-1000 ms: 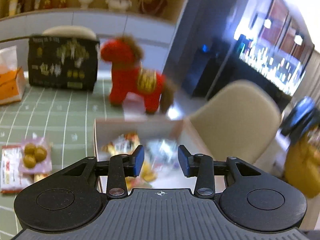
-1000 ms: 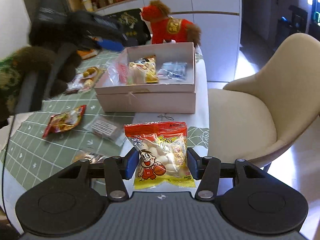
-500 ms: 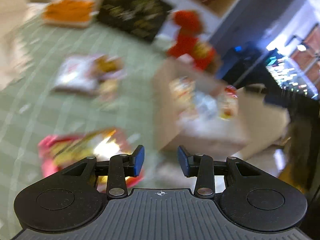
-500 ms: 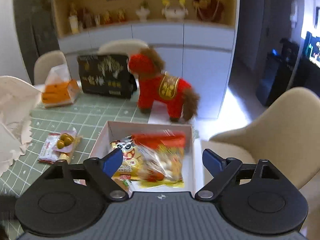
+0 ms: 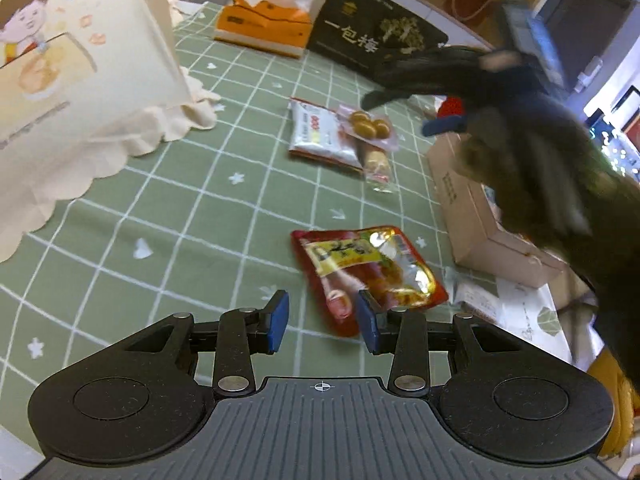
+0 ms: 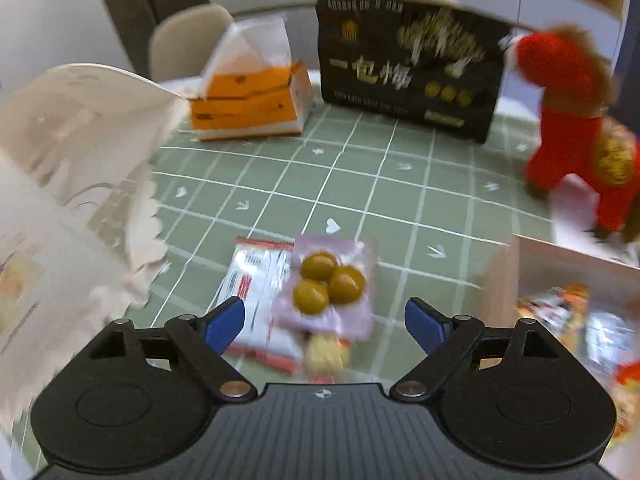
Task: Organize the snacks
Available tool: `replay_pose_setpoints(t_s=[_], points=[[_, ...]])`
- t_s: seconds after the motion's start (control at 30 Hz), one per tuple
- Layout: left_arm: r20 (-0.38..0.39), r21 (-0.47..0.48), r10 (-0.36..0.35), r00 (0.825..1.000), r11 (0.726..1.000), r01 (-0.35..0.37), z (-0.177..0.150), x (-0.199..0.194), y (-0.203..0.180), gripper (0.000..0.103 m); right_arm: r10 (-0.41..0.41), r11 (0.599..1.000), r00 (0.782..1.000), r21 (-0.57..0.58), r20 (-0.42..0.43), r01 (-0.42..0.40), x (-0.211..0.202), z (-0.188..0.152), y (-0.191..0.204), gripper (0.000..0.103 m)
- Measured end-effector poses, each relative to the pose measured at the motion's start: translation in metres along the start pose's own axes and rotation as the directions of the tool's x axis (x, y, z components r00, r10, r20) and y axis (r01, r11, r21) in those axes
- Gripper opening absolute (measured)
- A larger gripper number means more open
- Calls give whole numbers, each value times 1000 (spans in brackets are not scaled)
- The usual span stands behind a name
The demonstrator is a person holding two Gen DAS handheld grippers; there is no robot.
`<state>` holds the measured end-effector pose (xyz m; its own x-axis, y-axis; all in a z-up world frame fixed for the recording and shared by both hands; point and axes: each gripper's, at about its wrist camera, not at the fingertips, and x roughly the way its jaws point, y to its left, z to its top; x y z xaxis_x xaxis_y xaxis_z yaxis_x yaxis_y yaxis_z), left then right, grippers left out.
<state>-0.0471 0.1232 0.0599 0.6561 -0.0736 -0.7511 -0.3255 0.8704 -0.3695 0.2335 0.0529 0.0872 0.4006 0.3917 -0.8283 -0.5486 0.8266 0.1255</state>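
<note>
A red snack packet (image 5: 372, 272) lies flat on the green checked tablecloth (image 5: 192, 216). My left gripper (image 5: 322, 322) hovers just above its near end, jaws a narrow gap apart, holding nothing. My right gripper (image 6: 325, 322) stands wide open and empty over a purple packet of green-yellow balls (image 6: 328, 284). That packet rests on a white packet with red print (image 6: 260, 292) and a yellowish one (image 6: 326, 354). The pink cardboard box (image 6: 560, 256) at the right holds several snacks (image 6: 564, 308). The left wrist view shows the same box (image 5: 472, 216) and purple packet (image 5: 368, 128).
A cream frilled cloth cover (image 5: 80, 60) rises at the left. An orange tissue box (image 6: 248, 100), a black bag (image 6: 408, 68) and a red plush horse (image 6: 576, 120) stand at the back. A blurred dark sleeve (image 5: 540, 168) crosses over the box. Clear wrappers (image 5: 476, 300) lie near the box's front.
My right gripper opened, dropped the orange-red snack bag into the box and swung left over the purple packet. My left gripper swung from the box to the red packet.
</note>
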Motion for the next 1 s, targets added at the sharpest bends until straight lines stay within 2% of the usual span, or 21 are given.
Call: replay_pose_setpoints(t_s=[0.1,0.17,0.23,0.27,0.33,0.47,0.5,0.53,0.63,0.77,0.8,0.87,0.93,1.0], points=[[-4,-24,3,1000,1000,-3,-5,-6,16,42,-52,998,998,22,-45,53,37,15,4,88],[-2,-50,6,1000,999,-6,-9,-11,28,42,-71,997,993,-12,-93,70,55,18,6,88],[-3,-74,19,1000,997,-19,-13,-14,38,42,-85,996,992,-15,-90,84,62,18,6,87],[-2,-85,26,1000,996,-26,-14,-14,42,41,-68,998,993,-4,-97,68,60,16,5,82],[1,-106,27,1000,994,-27,-16,-15,47,41,-10,1000,994,19,-113,12,51,10,1,56],[2,-100,21,1000,995,-20,-13,-14,40,41,49,998,990,-26,-135,-53,25,-18,-1,50],[2,-92,15,1000,996,-15,-12,-12,36,41,68,997,987,-34,-148,-73,18,-30,-2,45],[1,-84,10,1000,996,-10,-10,-10,33,41,82,995,983,-41,-162,-89,12,-40,-1,34],[-6,-42,2,1000,999,-2,-2,-2,17,41,129,988,976,-60,-177,-142,-15,-72,-3,32],[-8,43,6,1000,999,-5,27,18,2,41,143,983,977,-94,-157,-159,-54,-114,-7,30],[1,74,14,1000,997,-14,40,27,0,41,155,982,976,-86,-155,-170,-61,-121,-10,25],[20,103,50,999,993,-52,68,45,-3,41,177,981,973,-50,-148,-186,-76,-135,-19,24],[35,68,96,995,993,-98,100,69,0,41,168,985,978,-30,-124,-172,-90,-149,-25,24],[49,-2,114,992,994,-114,129,94,8,41,122,991,989,-37,-89,-126,-105,-165,-30,24]])
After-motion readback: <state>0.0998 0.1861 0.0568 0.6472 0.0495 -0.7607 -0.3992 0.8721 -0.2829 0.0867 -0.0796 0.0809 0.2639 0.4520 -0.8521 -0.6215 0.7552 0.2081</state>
